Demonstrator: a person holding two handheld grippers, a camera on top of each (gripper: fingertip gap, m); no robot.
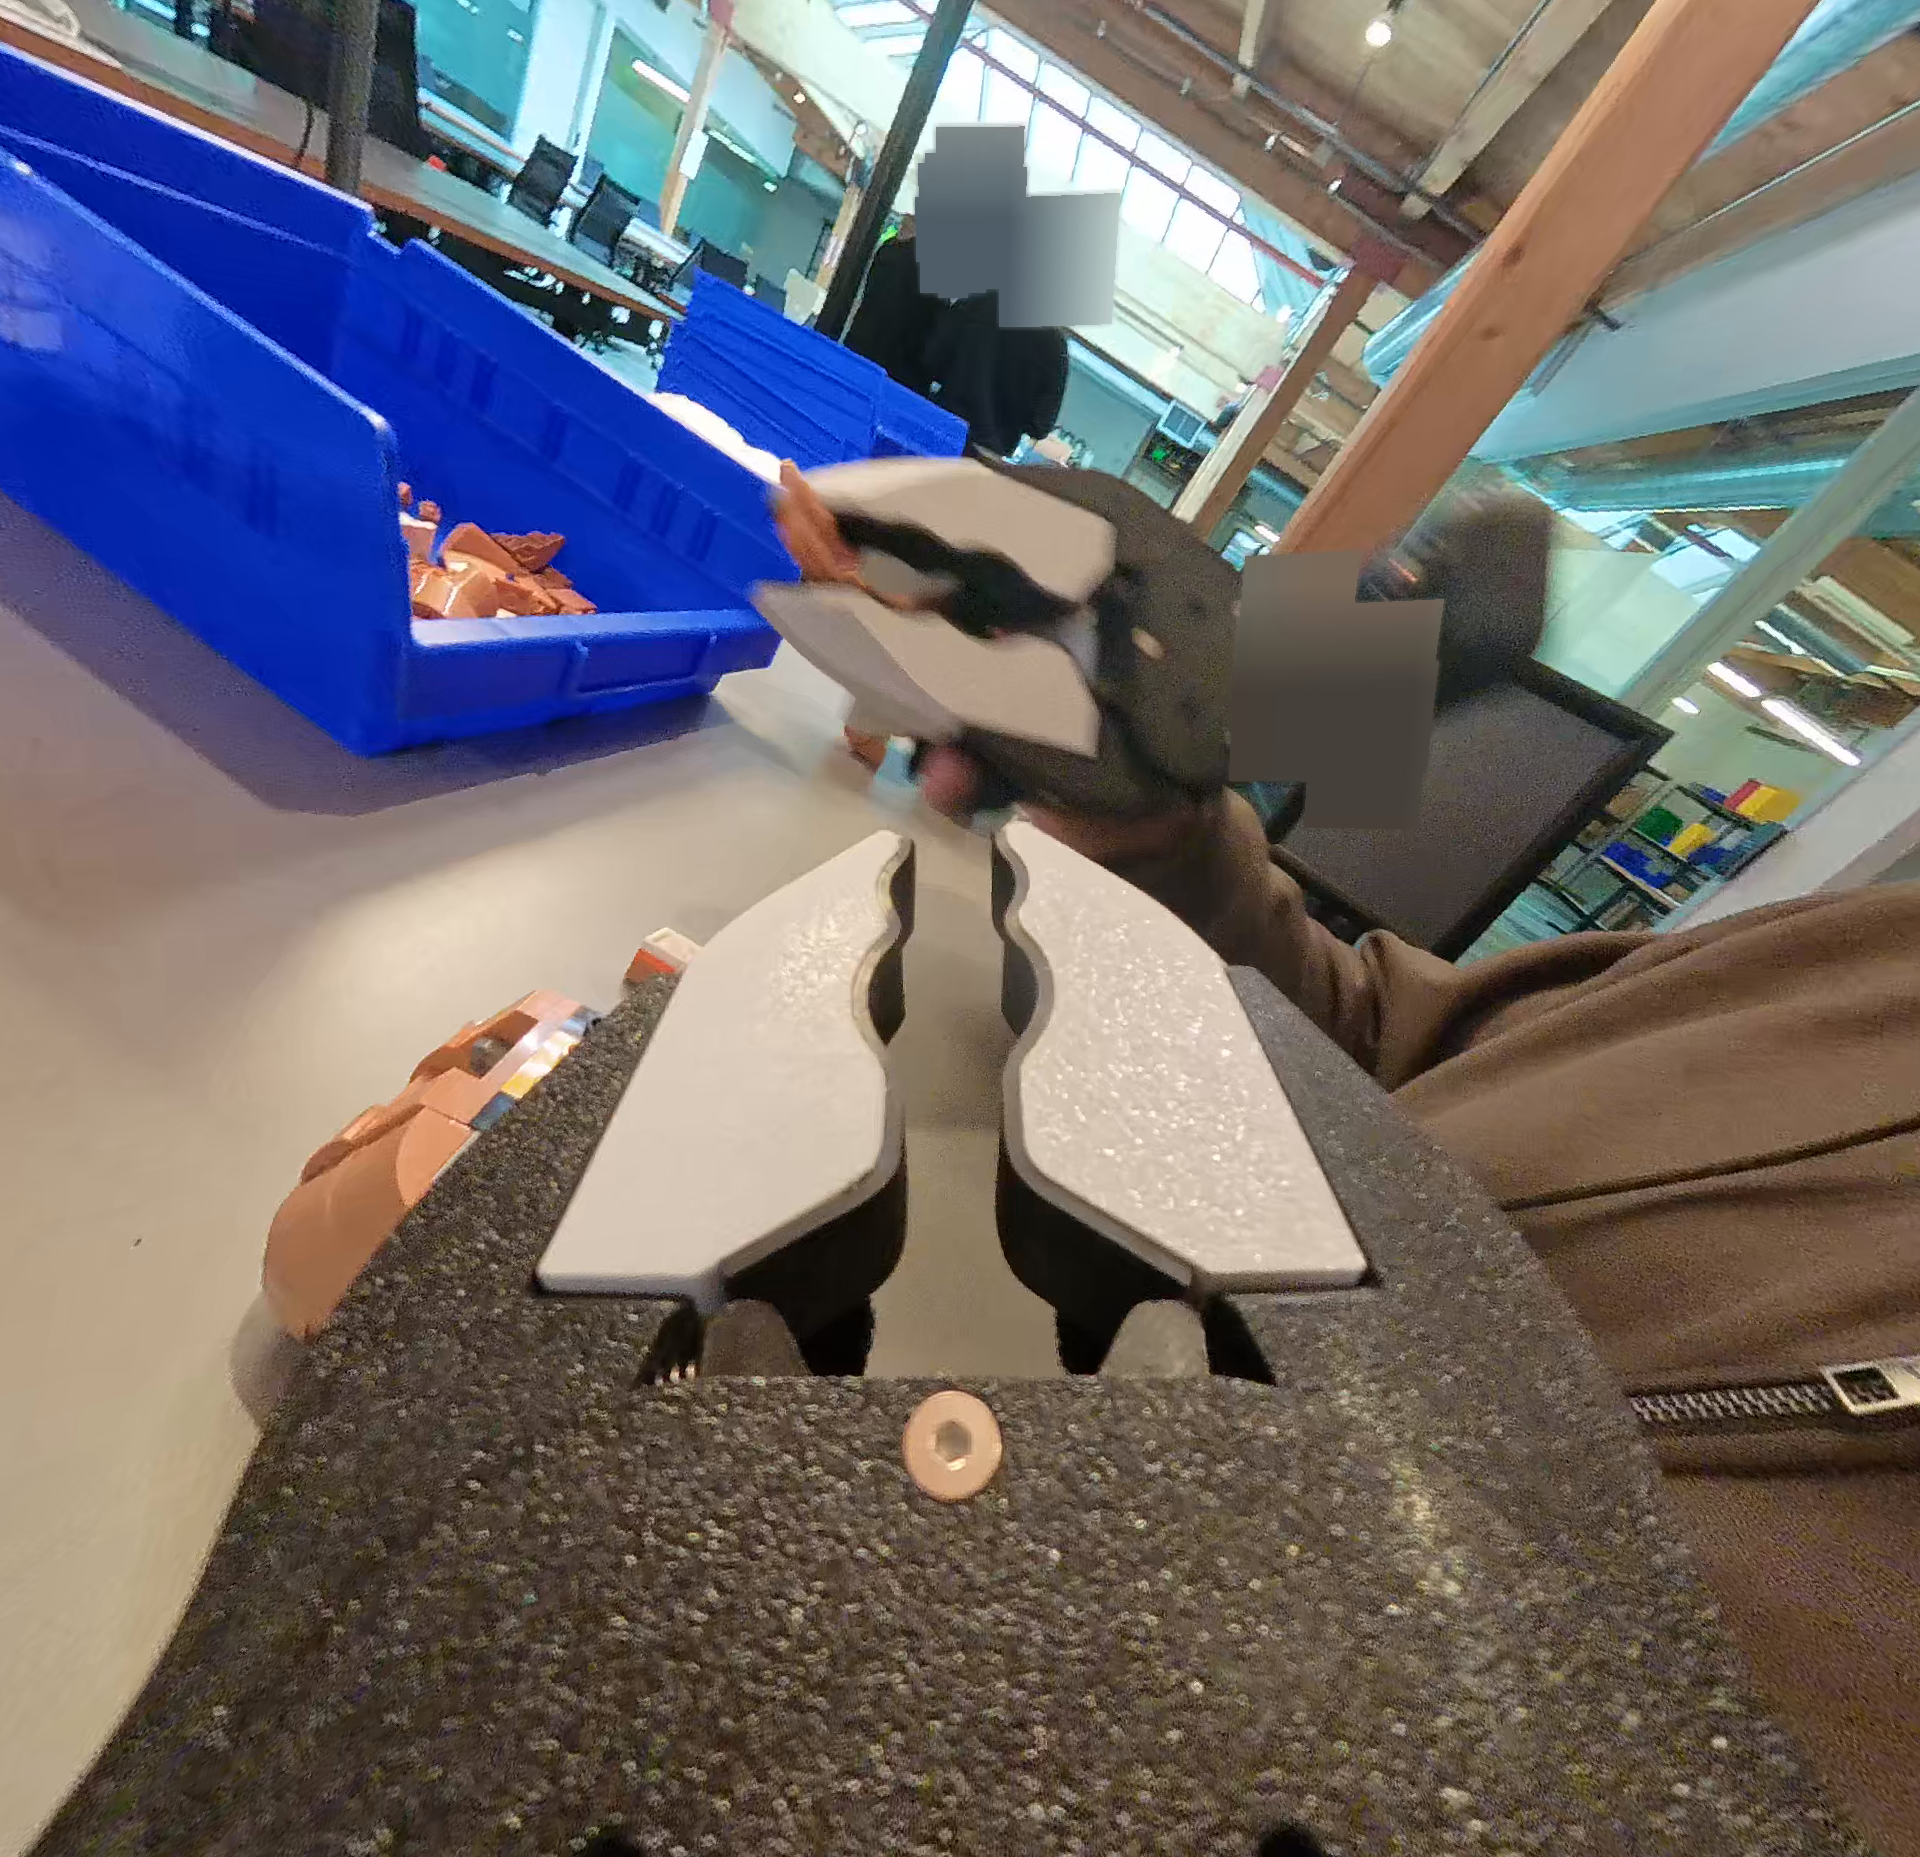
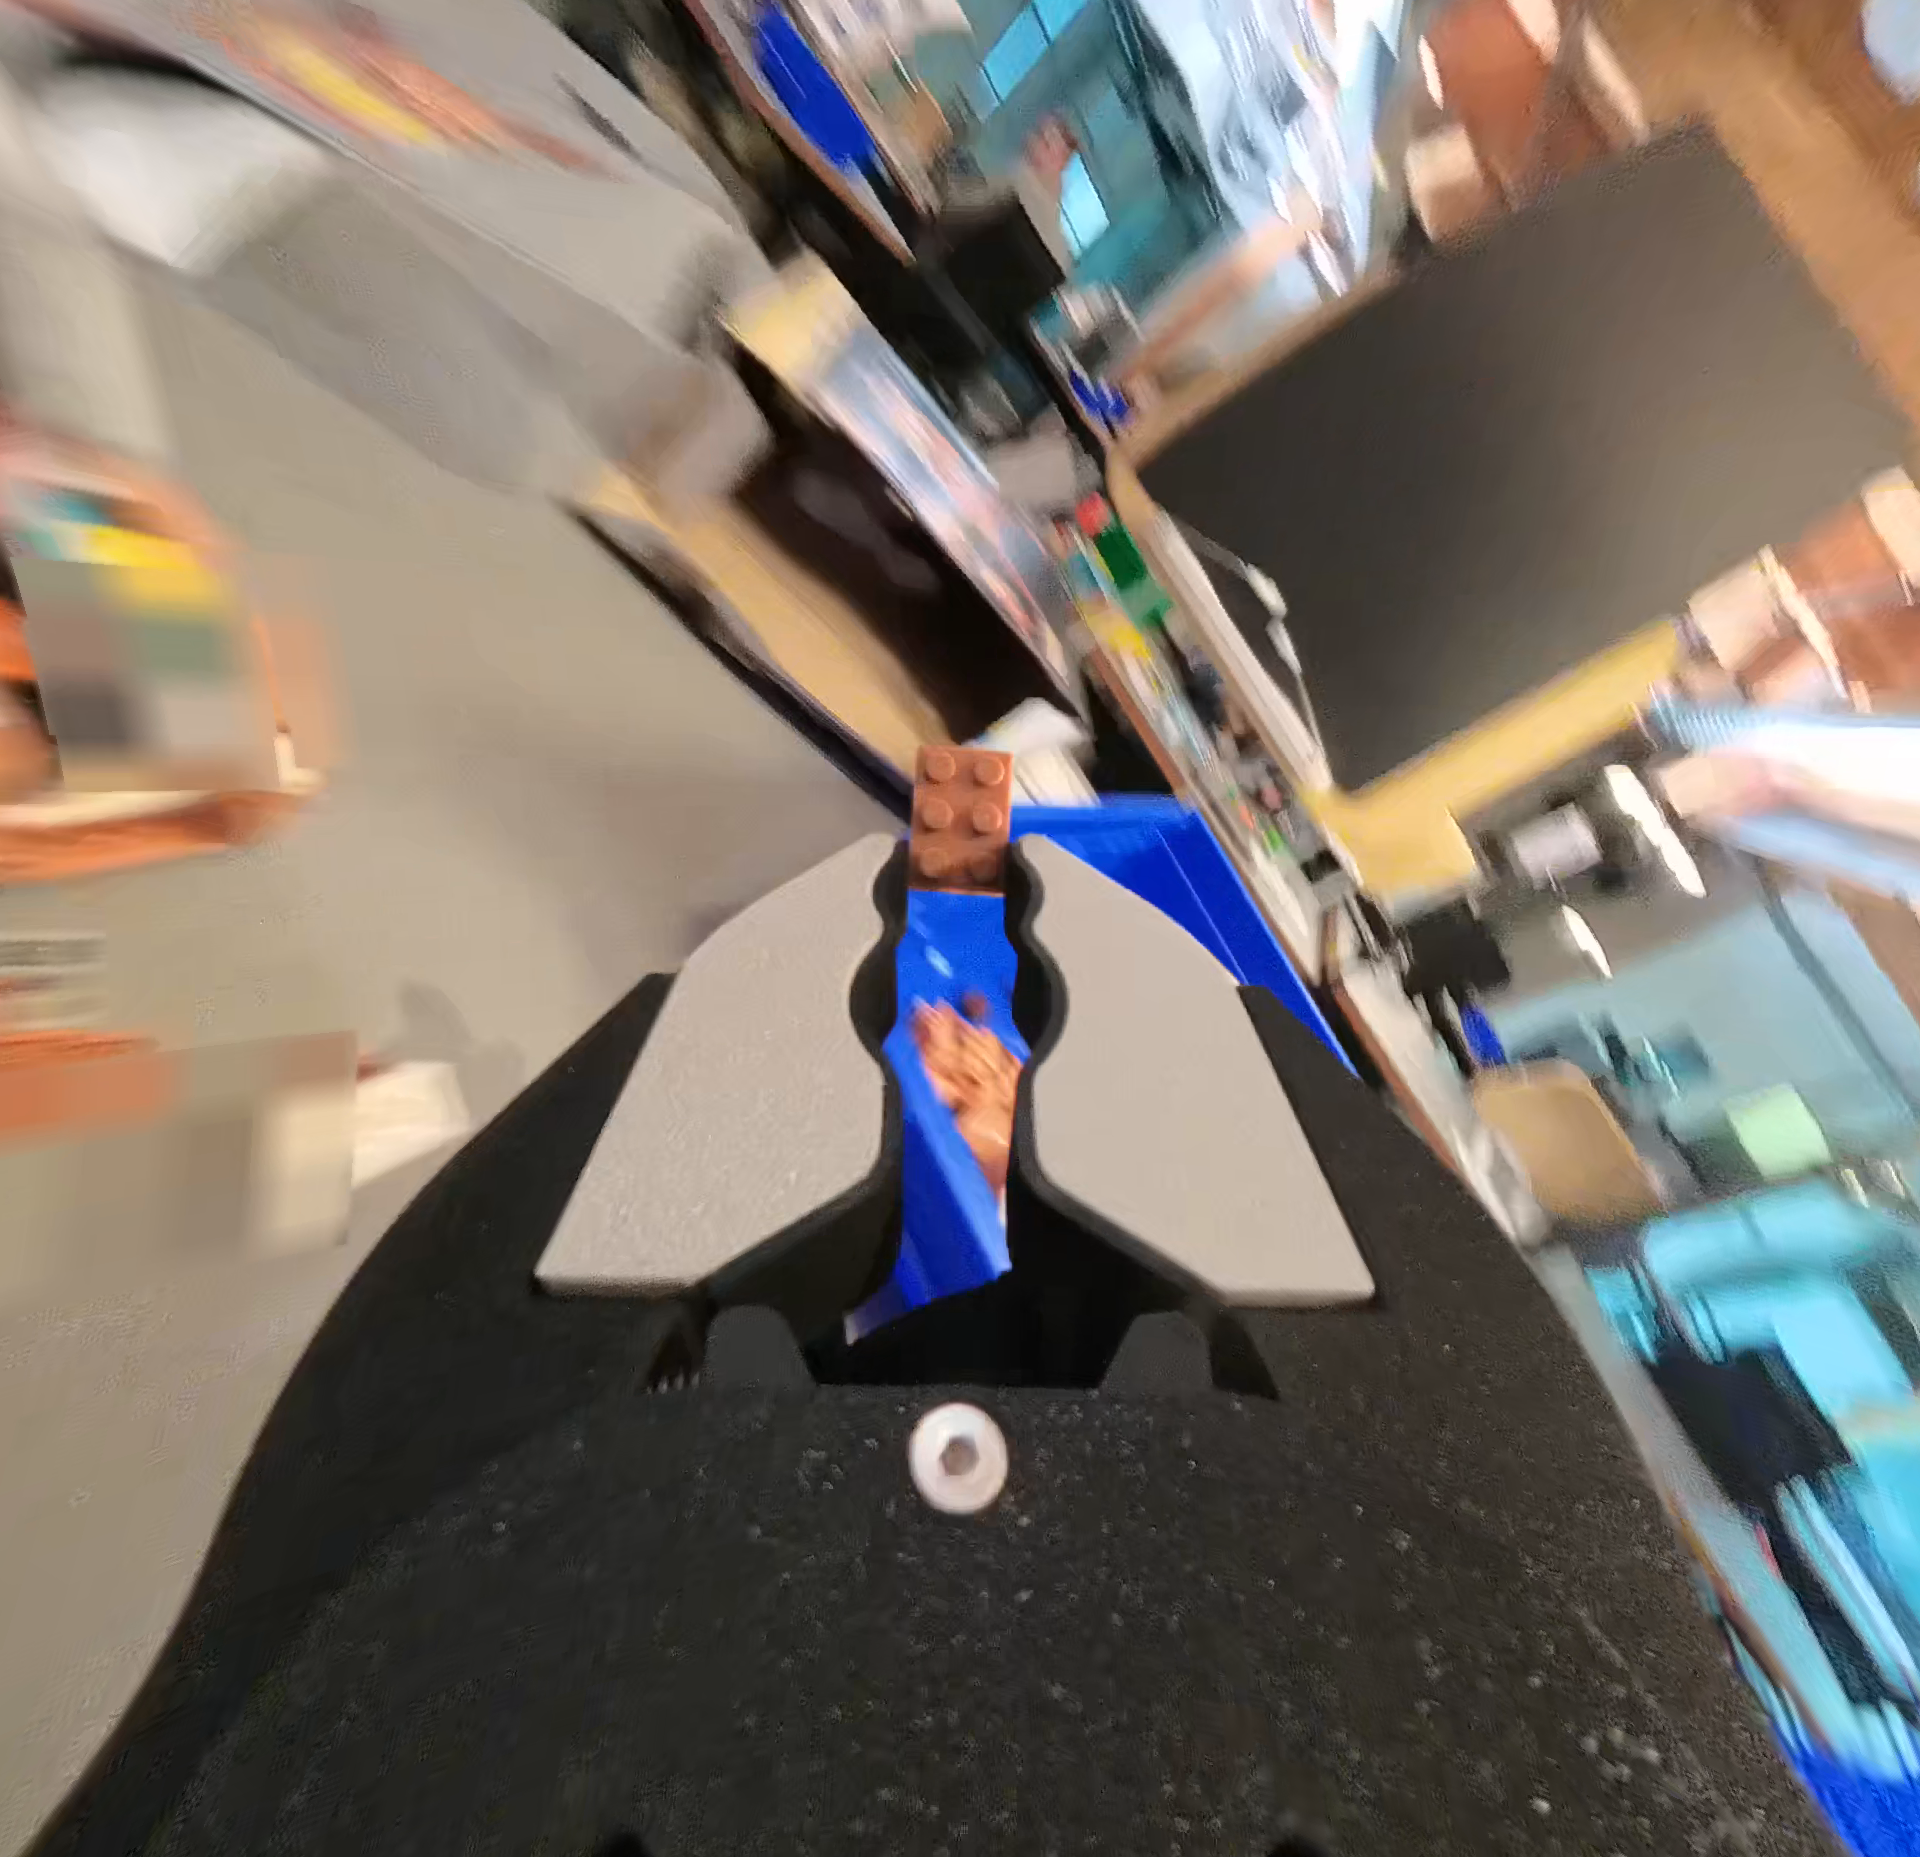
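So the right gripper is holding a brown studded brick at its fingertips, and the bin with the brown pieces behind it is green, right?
Not quite. The bin is blue, not green, as the left wrist view shows. The rest stands: the right gripper holds a brown studded brick at its fingertips, with the brown pieces lying in that bin.

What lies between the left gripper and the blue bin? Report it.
Left wrist view: bare grey table; the right gripper, shut on a brown brick, hangs above it.
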